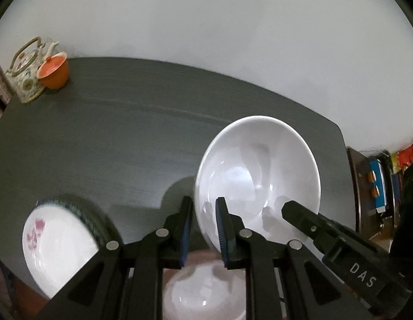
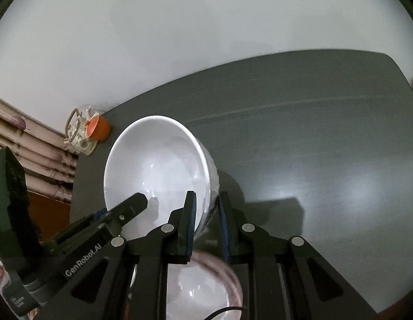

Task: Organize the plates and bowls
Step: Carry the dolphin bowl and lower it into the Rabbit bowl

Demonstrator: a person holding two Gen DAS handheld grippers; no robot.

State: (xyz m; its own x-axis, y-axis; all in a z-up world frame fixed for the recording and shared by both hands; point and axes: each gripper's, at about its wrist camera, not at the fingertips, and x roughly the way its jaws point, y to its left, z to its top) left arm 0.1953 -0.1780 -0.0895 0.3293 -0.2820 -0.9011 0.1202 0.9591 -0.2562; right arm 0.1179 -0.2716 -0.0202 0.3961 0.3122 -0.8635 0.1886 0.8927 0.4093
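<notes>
Left wrist view: the left gripper enters from 6 o'clock and points forward over the dark table. Its two blue-padded fingers straddle the near-left rim of the large white bowl, one outside the wall and one inside, set narrowly and gripping the rim. The bowl is tilted, its opening turned toward the camera, and lies right of centre. From 4 o'clock the right gripper reaches in, one black finger tip lying inside the bowl's near-right rim; its other finger is hidden in this view. A flowered plate with a green rim sits at 8 o'clock near the table's edge. A second white bowl shows blurred at 6 o'clock, below the fingers. A patterned teapot and an orange lidded cup stand touching at 10 o'clock, at the far corner, well apart from the bowls.

Right wrist view: the right gripper comes in from 6 o'clock; its fingers clamp the bowl's right wall, one pad inside and one outside, narrowly set. The left gripper enters from 8 o'clock, its visible tip over the near-left rim. The bowl leans toward the camera above the table. The second bowl lies at 6 o'clock. The teapot and cup stand at 9 o'clock.
</notes>
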